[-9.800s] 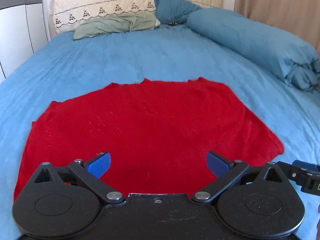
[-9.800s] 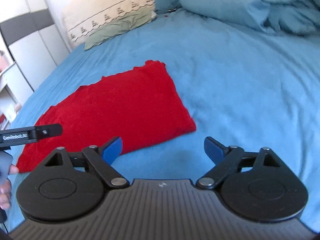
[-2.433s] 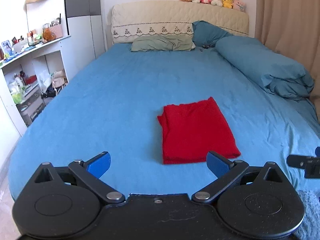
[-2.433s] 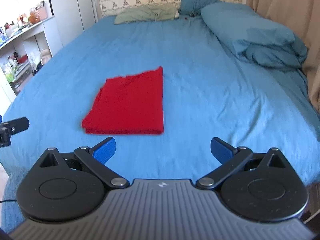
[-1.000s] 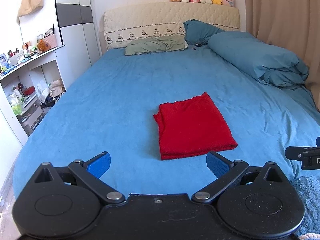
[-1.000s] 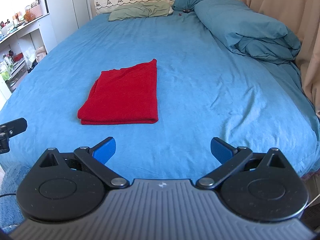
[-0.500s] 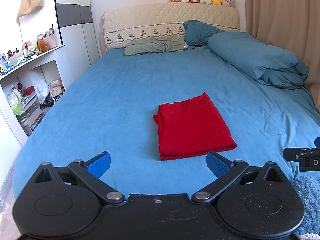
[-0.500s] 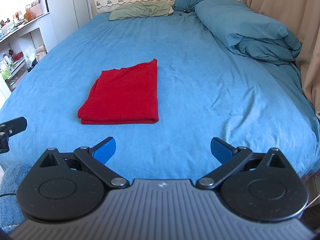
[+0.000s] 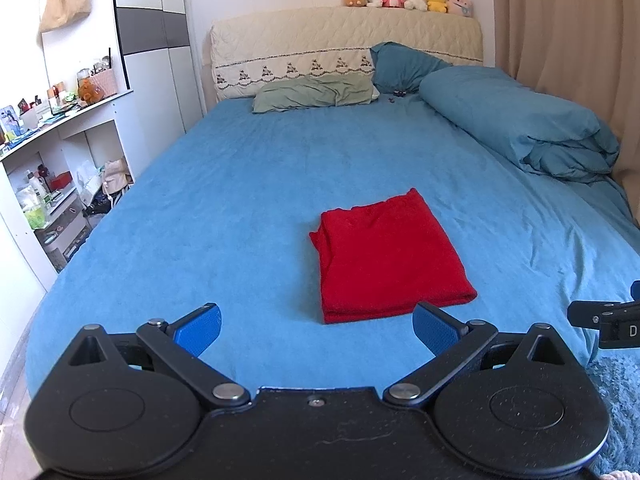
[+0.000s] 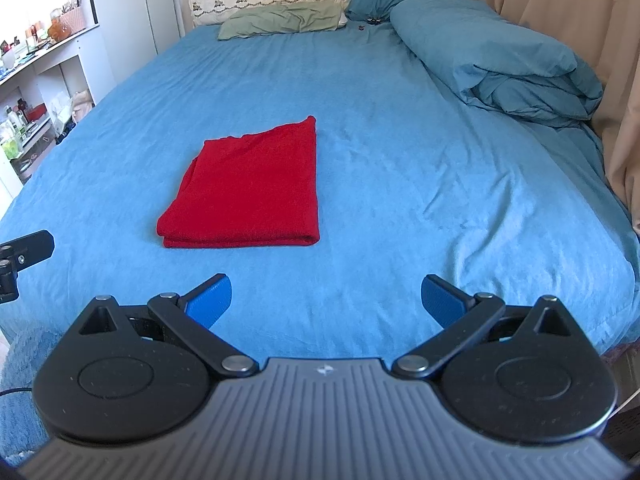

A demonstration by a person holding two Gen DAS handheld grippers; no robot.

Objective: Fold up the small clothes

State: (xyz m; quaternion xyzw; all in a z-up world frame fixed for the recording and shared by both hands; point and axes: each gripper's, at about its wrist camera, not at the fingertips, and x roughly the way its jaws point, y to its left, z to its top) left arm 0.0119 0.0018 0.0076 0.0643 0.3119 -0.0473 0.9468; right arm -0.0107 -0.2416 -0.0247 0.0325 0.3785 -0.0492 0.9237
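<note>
Red garment (image 9: 386,254), refolded smaller, lies amid bare sheet (image 9: 224,216).

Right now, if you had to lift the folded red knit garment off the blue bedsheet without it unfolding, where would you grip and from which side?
Probably the near edge of the folded red knit garment, approached from the foot of the bed. That edge shows stacked rounded layers, so one pinch there should catch them all. The far end looks uneven with loose edges. The left gripper and right gripper are both open, clear of it, above the blue bedsheet.
</note>
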